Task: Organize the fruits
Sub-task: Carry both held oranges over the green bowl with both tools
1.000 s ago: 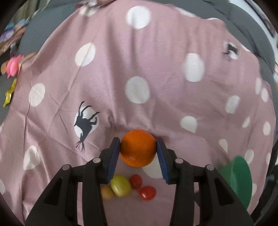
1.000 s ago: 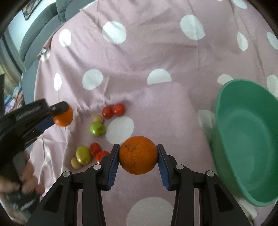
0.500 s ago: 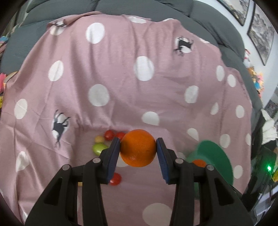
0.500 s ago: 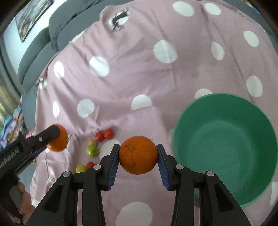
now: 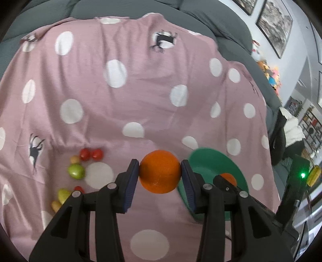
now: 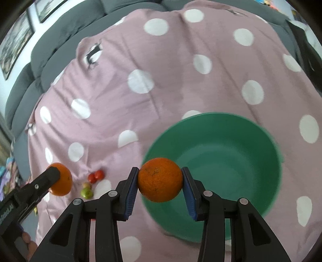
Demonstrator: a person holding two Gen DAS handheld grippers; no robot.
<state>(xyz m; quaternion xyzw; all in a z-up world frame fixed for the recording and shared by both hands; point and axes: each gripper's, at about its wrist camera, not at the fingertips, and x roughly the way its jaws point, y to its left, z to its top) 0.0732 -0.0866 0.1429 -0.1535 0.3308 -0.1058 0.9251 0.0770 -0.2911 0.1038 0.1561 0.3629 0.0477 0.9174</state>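
**Two oranges on their way to the green bowl**

The right tool (image 6: 160,186) is clamped on an orange (image 6: 160,179), its blue pads pressed against both sides of the fruit, and it hangs over the near rim of the green bowl (image 6: 231,153), which looks empty from here. The left tool (image 5: 160,177) is likewise clamped on a second orange (image 5: 160,171), held above the spotted pink cloth (image 5: 140,90) to the left of the bowl. The cloth covers a grey sofa (image 5: 120,12) rather than a bench, so the bowl sits on soft ground.

To do this step well, I would bring the right orange further in over the bowl's middle and lower it close to the bottom before easing the pads apart; a drop from height could tip or shift the bowl on the cloth. The left tool should wait just beside the rim (the two tools are near each other and could clash), then follow with the same low release.

The small red fruits (image 5: 91,154) and green fruit (image 5: 76,171) lie on the cloth well to the left, still to be sorted.
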